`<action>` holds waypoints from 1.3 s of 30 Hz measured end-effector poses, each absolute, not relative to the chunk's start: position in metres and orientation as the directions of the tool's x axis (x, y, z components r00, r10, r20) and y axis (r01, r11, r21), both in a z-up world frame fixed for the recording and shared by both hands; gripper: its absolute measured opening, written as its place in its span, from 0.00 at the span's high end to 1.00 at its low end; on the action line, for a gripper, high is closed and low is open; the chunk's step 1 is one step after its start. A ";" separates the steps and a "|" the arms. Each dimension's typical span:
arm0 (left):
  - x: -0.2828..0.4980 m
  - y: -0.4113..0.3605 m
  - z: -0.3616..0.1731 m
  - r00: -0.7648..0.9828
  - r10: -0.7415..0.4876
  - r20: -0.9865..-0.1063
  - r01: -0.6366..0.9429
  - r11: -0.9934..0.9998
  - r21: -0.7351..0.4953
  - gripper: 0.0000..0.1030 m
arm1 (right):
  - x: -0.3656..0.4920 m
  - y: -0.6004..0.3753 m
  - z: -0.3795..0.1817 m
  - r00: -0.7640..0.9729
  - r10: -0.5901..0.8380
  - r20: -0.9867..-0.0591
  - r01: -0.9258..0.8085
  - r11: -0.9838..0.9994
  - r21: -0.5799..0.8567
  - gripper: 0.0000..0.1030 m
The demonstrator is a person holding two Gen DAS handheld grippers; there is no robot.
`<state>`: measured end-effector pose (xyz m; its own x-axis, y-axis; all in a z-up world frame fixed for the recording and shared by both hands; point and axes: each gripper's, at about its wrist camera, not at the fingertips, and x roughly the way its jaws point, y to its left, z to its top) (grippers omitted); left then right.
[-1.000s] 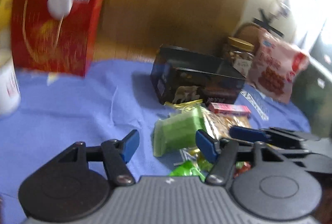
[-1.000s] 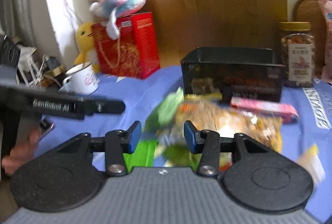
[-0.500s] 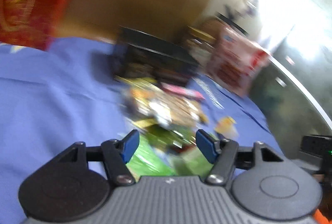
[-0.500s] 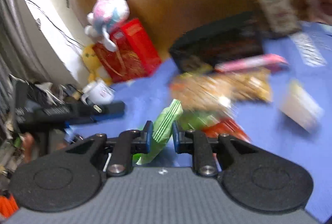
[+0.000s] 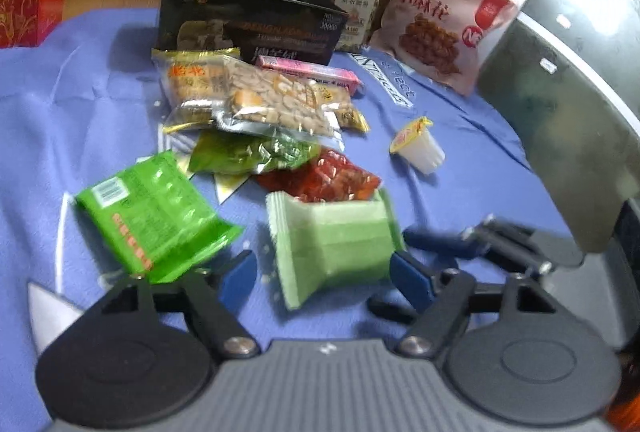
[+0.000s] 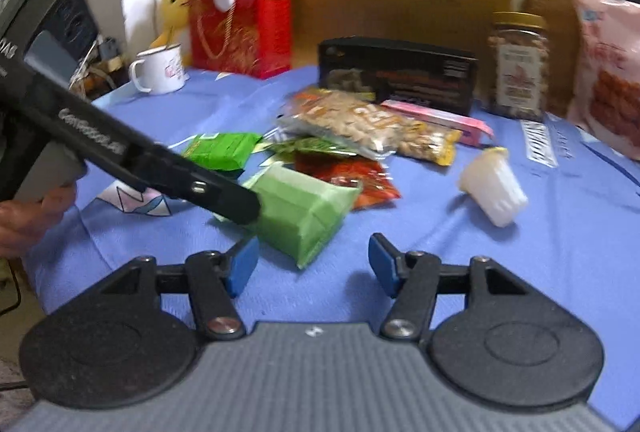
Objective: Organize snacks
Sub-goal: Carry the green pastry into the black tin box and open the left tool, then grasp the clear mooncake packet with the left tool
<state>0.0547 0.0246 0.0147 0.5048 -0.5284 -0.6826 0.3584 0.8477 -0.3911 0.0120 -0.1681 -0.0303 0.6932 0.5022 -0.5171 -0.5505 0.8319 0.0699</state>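
Left wrist view: your left gripper (image 5: 324,278) is standing apart around the pale green pack (image 5: 334,238) lying on the surface (image 5: 460,171). Right gripper (image 6: 312,264) is also apart, empty. You should be centring the pack before closing.

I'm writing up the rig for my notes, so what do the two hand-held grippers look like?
Both match: the left hand-held gripper and right hand-held gripper have blue fingertip pads on black linkage arms, round black discs and a ribbed grey body. White lettering runs along the left one's black bar. No cables are visible.
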 end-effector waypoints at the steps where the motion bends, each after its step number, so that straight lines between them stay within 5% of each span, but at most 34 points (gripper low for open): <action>1: 0.057 0.022 0.015 0.497 -0.534 -0.684 0.364 0.844 -0.395 0.45 | 0.010 -0.169 -0.036 0.679 0.514 -0.524 -0.566 0.821 0.073 0.50; 4: 0.057 0.018 0.021 0.509 -0.509 -0.694 0.364 0.858 -0.362 0.47 | 0.006 -0.157 -0.042 0.685 0.506 -0.524 -0.579 0.815 0.030 0.68; 14: 0.142 0.025 0.107 0.680 -0.488 -0.548 0.385 0.873 -0.300 0.49 | 0.084 -0.163 0.032 0.766 0.520 -0.377 -0.545 0.837 0.047 0.68; 21: 0.249 0.032 0.099 0.680 -0.462 -0.569 0.315 0.885 -0.342 0.48 | 0.202 -0.136 0.052 0.779 0.472 -0.412 -0.502 0.864 0.042 0.68; 27: 0.257 0.045 0.084 0.709 -0.409 -0.574 0.270 0.910 -0.315 0.32 | 0.230 -0.132 0.038 0.829 0.350 -0.437 -0.391 0.920 -0.005 0.57; 31: 0.220 0.083 0.077 0.704 -0.436 -0.561 0.249 0.891 -0.381 0.32 | 0.207 -0.154 0.032 0.785 0.456 -0.419 -0.434 0.888 0.154 0.57; 39: 0.198 0.111 0.018 0.563 -0.516 -0.645 0.152 0.832 -0.534 0.41 | 0.196 -0.153 -0.016 0.542 0.628 -0.558 -0.509 0.774 0.377 0.65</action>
<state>0.1984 0.1113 0.0184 0.5632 -0.5164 -0.6451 0.1518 0.8321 -0.5335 0.1958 -0.1533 -0.0161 0.5424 0.6280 -0.5580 -0.5088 0.7741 0.3767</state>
